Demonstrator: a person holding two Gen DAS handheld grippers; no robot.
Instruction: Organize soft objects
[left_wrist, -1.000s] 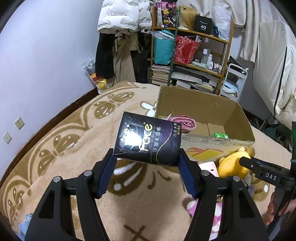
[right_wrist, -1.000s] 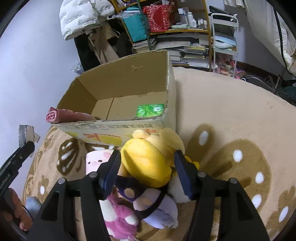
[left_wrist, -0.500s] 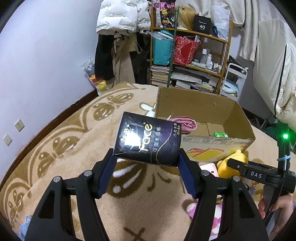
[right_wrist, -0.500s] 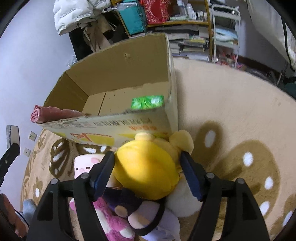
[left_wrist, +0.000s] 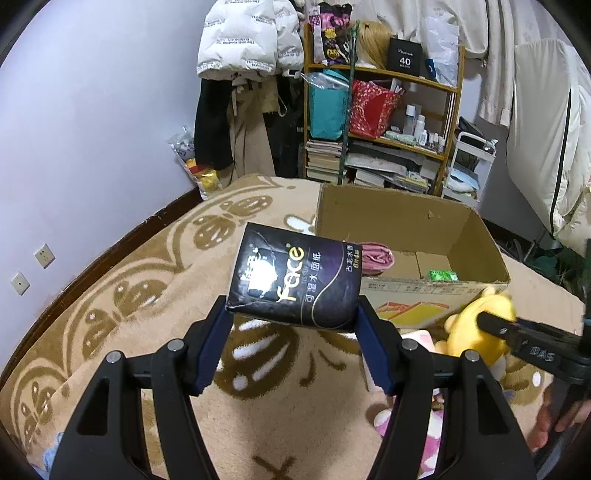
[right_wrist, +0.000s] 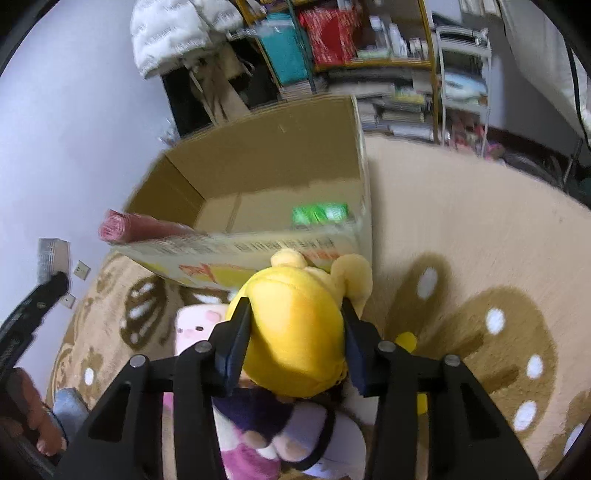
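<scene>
My left gripper is shut on a dark purple tissue pack and holds it above the rug, short of the open cardboard box. My right gripper is shut on the head of a yellow plush toy, just in front of the box's near wall. The plush also shows in the left wrist view. Inside the box lie a rolled pink cloth and a green packet. More plush toys, pink and purple-white, lie under the yellow one.
The patterned tan rug covers the surface. A cluttered shelf and hanging coats stand behind the box. A white rolling cart stands at the right. A blue-grey item lies at the rug's left.
My right gripper has closed in on the yellow plush's head and gripped it. My left gripper still holds the tissue pack and has barely moved.
</scene>
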